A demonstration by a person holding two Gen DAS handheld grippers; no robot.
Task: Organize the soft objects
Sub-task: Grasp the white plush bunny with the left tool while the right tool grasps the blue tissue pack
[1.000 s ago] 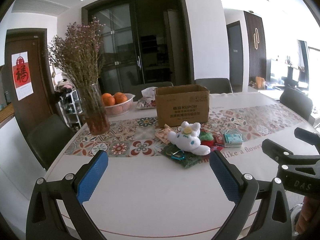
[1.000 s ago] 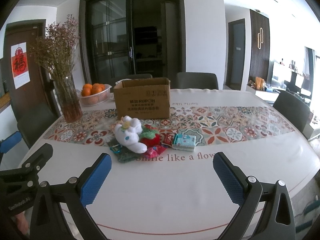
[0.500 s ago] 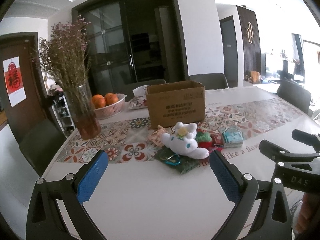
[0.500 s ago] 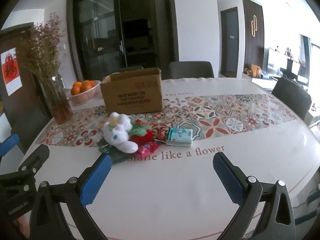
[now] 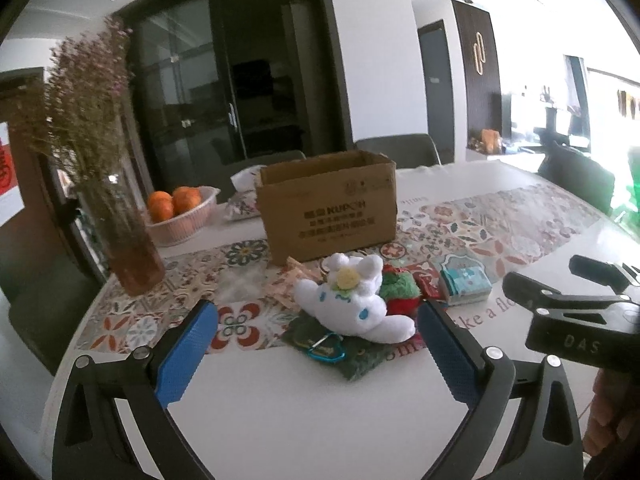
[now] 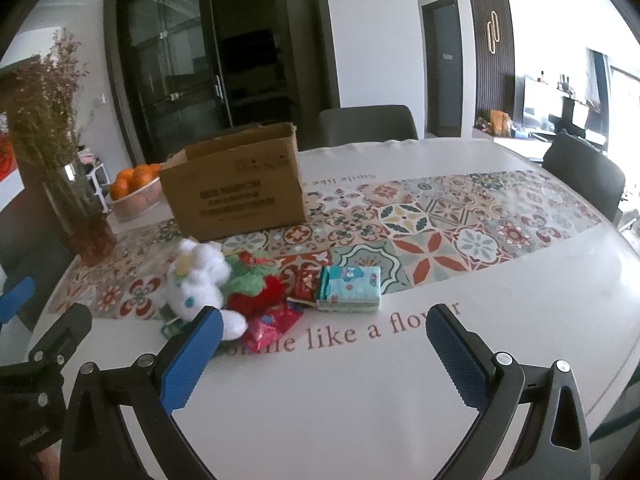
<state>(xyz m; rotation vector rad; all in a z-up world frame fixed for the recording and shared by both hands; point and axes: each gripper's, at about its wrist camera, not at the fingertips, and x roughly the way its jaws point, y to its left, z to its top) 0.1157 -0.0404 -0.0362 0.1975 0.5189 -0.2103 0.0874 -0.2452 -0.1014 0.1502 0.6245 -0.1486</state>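
We have brought both hand-held grippers closer to the pile — left hand-held gripper [image 5: 316,344] and right hand-held gripper [image 6: 324,350] spread wide, empty. The white plush toy [image 5: 352,306] lies just ahead on the surface [image 6: 480,320], the cardboard box [image 5: 328,204] beyond — pickup comes next.

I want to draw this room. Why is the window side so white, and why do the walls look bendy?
Left wrist view: the right-hand windows are blown out by daylight, and the dried purple flowers in the glass vase look smeared. Right wrist view: the fisheye lens curves the round white table and door frames; black corners ring the picture.
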